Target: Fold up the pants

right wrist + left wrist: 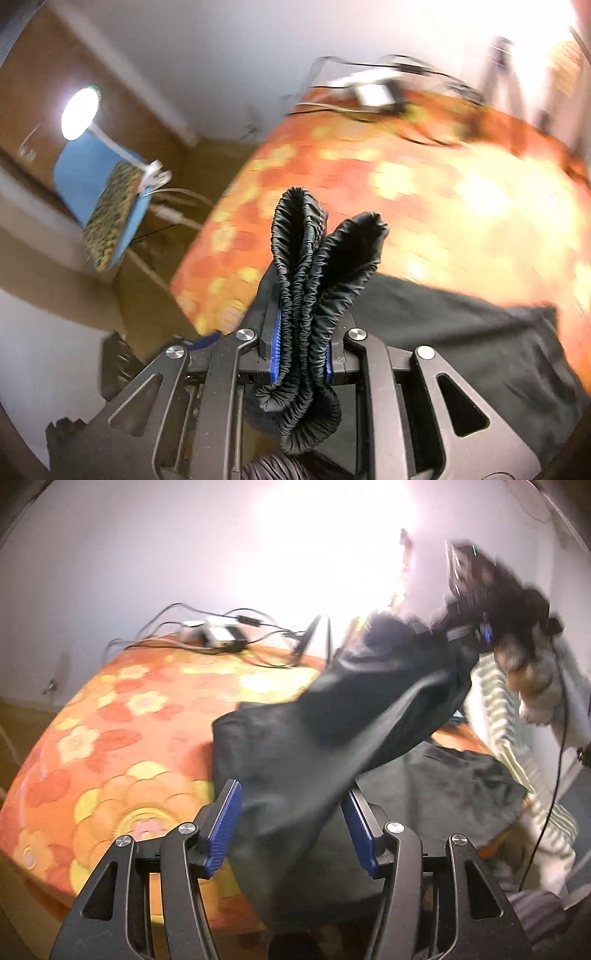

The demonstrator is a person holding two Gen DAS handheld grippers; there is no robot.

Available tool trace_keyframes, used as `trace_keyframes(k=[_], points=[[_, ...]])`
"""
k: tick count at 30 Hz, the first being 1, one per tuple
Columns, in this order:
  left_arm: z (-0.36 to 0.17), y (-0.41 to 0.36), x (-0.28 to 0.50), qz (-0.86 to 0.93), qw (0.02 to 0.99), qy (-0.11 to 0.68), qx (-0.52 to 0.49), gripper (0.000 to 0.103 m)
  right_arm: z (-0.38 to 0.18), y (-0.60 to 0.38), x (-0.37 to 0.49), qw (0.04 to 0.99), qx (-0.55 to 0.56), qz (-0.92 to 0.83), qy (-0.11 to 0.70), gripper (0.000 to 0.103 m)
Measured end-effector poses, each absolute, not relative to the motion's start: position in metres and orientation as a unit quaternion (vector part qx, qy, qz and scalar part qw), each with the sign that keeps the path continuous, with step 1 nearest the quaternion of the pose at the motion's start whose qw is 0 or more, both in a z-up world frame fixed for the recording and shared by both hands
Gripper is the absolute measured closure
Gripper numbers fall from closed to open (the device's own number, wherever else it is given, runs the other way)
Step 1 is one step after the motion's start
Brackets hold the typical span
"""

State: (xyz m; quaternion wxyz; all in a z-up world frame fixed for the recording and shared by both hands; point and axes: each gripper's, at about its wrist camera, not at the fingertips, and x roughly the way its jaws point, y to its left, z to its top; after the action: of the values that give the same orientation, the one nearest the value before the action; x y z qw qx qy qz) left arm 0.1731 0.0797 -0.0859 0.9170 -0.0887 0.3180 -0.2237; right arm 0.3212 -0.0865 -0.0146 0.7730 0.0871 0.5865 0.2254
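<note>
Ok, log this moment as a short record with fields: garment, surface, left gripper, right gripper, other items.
garment: black pants, one end lifted, the rest draped on the bed
surface: orange floral bedspread
left gripper: open, fabric between its blue pads, not pinched
right gripper: shut on the bunched black elastic waistband
other items: white box with black cables at the bed's far end

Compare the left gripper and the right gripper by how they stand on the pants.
The left gripper stands open, its pads off the pants that hang between them; the right gripper is shut on the gathered elastic waistband. Both have blue pads and black frames.
</note>
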Motion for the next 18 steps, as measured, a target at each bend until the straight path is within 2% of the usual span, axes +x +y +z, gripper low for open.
trace_keyframes(k=[5,10,18], points=[[-0.082,0.054,0.185,-0.259,0.904,0.326,-0.096,0.048,-0.036,-0.190,0.287,0.782,0.110,0.151,0.595,0.085],[-0.088,0.013,0.197,-0.282,0.893,0.347,-0.055,0.048,-0.066,-0.281,0.246,0.781,0.129,0.093,0.604,0.085],[-0.111,-0.048,0.213,-0.309,0.871,0.383,-0.008,0.048,-0.091,-0.371,0.198,0.794,0.152,0.031,0.588,0.085]])
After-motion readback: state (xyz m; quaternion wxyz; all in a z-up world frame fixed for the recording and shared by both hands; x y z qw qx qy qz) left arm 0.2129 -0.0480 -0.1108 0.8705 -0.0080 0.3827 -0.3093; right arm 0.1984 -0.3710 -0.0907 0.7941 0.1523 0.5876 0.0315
